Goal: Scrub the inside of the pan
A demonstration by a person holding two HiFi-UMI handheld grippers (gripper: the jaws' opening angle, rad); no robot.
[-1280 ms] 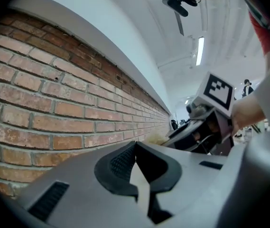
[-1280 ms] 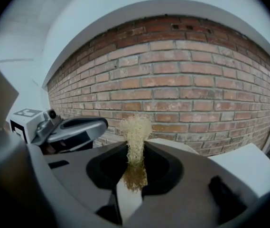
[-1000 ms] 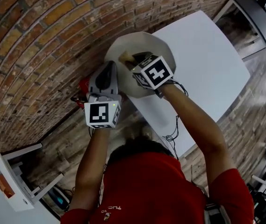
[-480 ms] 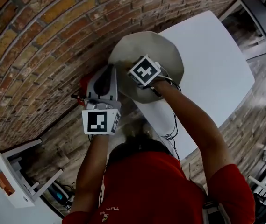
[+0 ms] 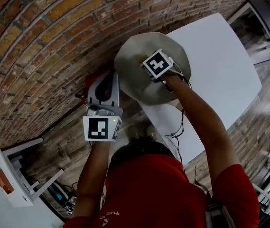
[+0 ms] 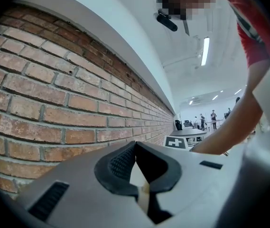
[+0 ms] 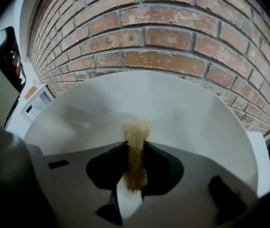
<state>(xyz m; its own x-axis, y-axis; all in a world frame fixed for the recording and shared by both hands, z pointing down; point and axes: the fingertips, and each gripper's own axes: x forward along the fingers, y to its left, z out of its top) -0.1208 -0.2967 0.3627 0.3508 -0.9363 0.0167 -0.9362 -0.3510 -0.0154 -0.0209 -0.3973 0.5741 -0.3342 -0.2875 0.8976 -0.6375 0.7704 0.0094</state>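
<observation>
Right tongs (image 7: 135,145) pinch the soft scourer (image 7: 135,129) inside the stiff, probably slippery pan (image 5: 135,56) at the tabletop's (image 5: 220,65) wall-side corner; left tongs (image 6: 135,146), pressed together, seemingly hold nothing.

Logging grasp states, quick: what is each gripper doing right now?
Left gripper: tongs shut, nothing seen between them.
Right gripper: tongs shut on the scrub sponge, inside the pan.

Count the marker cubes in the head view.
2. One marker cube caps the left gripper beside the pan; the other rides the right gripper, shut on the scrub pad, over the pan.
</observation>
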